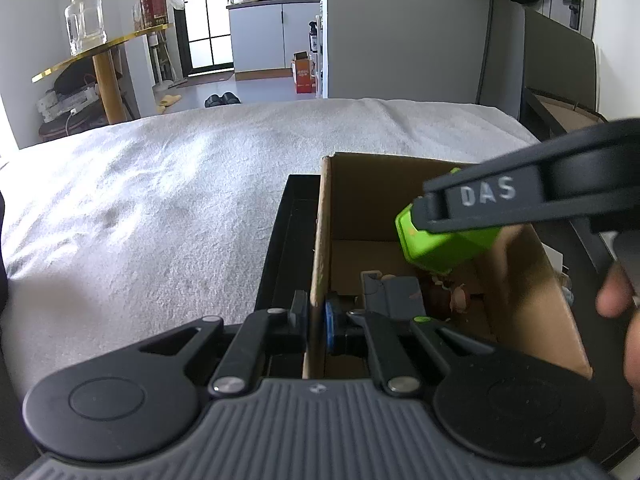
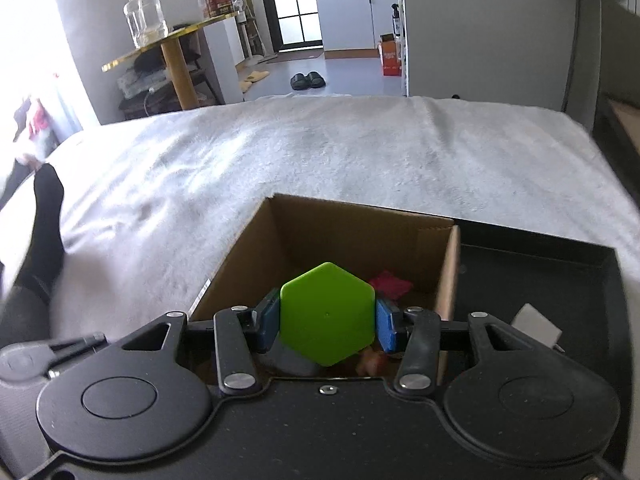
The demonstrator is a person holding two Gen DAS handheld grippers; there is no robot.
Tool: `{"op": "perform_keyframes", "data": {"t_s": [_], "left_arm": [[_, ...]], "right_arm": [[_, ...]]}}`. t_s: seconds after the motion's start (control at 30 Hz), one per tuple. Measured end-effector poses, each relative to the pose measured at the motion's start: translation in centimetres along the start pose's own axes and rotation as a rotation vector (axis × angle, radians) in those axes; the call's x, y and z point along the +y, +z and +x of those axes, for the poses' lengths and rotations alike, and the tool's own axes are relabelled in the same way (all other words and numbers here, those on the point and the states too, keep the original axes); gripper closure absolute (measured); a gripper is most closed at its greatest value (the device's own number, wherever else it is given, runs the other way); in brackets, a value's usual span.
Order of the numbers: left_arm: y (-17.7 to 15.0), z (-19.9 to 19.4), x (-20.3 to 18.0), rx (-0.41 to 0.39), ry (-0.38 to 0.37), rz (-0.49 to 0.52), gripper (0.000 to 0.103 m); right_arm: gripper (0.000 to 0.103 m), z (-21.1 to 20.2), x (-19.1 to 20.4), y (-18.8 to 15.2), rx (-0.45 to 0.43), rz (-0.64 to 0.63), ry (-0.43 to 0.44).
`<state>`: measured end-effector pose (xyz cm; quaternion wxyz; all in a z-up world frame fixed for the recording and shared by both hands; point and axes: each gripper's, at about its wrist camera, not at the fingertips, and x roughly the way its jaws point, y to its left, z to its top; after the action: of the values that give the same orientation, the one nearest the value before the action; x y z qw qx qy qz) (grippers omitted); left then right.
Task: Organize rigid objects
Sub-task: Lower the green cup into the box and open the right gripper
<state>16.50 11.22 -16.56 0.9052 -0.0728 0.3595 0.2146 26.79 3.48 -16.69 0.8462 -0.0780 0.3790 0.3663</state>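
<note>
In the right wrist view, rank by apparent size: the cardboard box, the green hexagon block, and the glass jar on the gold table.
1. cardboard box
2. green hexagon block, though it sits nearest the camera
3. glass jar, far off, so true size is unsure

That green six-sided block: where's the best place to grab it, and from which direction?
By two opposite flat sides, coming level from the front, as the right gripper holds the green block now over the cardboard box. Flat parallel faces probably give the pads firm seating.

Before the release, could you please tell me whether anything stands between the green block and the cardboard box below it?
Nothing visible does: the right gripper holds the green block over the open cardboard box, whose floor already has small items.
</note>
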Motion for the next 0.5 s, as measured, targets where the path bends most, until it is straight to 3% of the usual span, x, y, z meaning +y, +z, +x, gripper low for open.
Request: {"op": "perform_keyframes", "data": {"t_s": [0.5], "left_arm": [[0.25, 0.12, -0.01, 0.001, 0.007, 0.006, 0.095]], "right_arm": [[0.054, 0.11, 0.25, 0.92, -0.021, 0.017, 0.027]]}}
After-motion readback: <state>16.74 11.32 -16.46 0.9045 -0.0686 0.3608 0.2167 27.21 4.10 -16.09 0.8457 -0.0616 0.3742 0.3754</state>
